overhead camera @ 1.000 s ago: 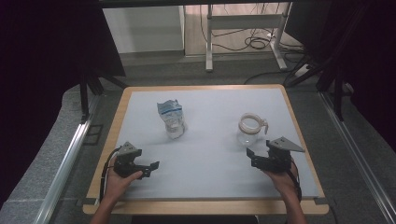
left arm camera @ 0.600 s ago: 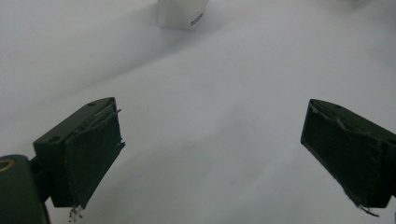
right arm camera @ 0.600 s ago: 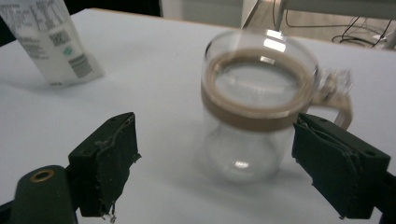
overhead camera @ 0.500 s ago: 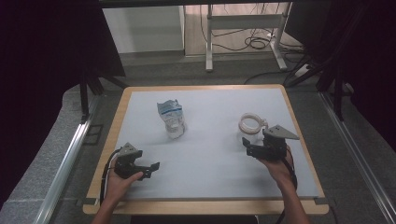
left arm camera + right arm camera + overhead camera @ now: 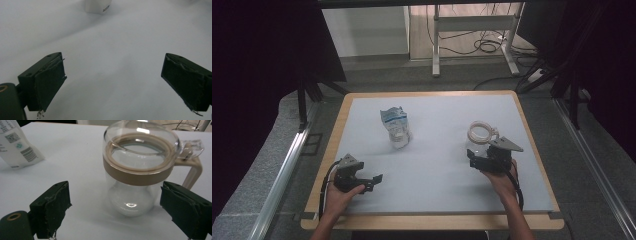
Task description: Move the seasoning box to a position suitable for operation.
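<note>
Glass jugs (image 5: 482,137): 1, clear, with a tan collar and handle
Pouches (image 5: 395,127): 1, white and blue, printed
Grippers: 2, left gripper (image 5: 371,181) and right gripper (image 5: 473,157)
Jaws: 2 per gripper, 4 in all
Hands: 2
Benches (image 5: 432,175): 1

The high view looked forward and down from above the person's side, taking in the whole table (image 5: 432,172). The left gripper view sat low and close to the tabletop, facing the bag (image 5: 98,6) farther off. The right gripper view sat very near the glass jug (image 5: 140,167), looking slightly down. Both gripper views shared the bag (image 5: 17,143) with the high view.
</note>
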